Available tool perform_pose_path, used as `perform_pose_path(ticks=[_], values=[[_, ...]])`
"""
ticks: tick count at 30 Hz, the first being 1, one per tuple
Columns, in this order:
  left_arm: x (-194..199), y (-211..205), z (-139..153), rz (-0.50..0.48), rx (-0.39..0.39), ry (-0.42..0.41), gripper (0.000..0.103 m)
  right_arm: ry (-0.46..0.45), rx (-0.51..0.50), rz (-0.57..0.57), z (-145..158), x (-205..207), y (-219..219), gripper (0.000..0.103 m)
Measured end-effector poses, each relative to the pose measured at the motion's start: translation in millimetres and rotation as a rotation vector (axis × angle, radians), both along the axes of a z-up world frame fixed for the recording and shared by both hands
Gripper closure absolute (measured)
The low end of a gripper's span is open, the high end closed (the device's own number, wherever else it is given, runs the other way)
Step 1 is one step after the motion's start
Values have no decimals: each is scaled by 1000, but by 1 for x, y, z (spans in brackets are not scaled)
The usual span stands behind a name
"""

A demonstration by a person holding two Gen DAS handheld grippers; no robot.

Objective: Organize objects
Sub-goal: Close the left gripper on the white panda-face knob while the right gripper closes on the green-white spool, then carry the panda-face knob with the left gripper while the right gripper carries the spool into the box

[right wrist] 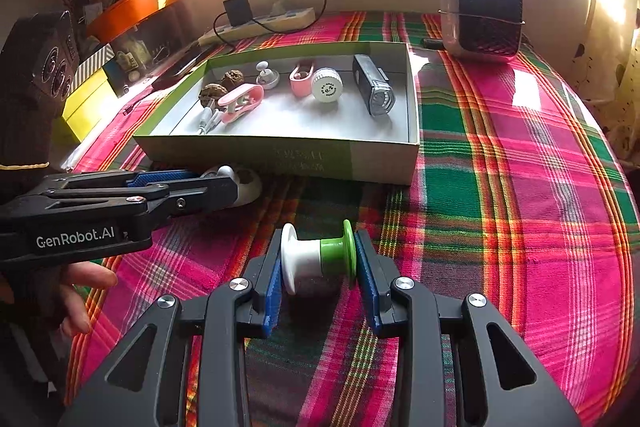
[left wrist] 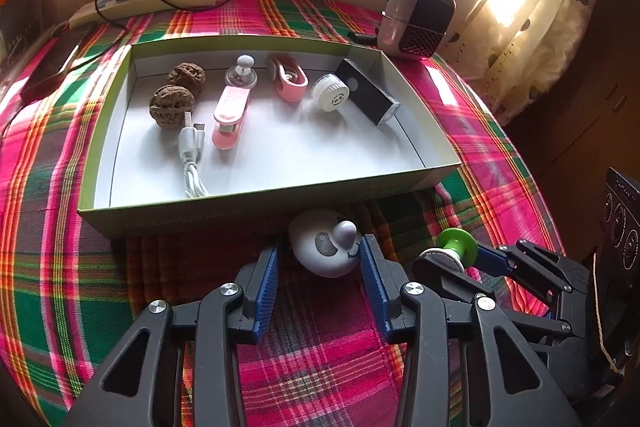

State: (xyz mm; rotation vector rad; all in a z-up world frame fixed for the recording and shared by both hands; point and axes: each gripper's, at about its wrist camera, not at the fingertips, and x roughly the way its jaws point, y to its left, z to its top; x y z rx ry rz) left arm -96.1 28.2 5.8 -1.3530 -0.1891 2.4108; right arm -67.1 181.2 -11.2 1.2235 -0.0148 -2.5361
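Left tongs (left wrist: 319,259): jaws wide, flanking a round white face toy (left wrist: 325,247) on the plaid cloth (left wrist: 312,355), just before the near wall of the green box (left wrist: 256,209); right pad close to the toy, contact not clear.

Right tongs (right wrist: 318,263): jaws narrowed around a white-and-green spool (right wrist: 318,257), one pad at each flange.

Box contents: two walnuts (left wrist: 172,107), white cable (left wrist: 192,155), pink clip (left wrist: 230,117), black lamp (left wrist: 366,91).
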Motion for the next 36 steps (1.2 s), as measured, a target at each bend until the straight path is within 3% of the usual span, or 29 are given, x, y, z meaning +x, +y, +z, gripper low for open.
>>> perform_pose_path(ticks=[11,36], values=[[-4,11,-1,21,-56,15,64,-4,-9,8,0,1,3,69],[1,7,-1,32,-39,17,66,-1,11,8,0,1,1,69]])
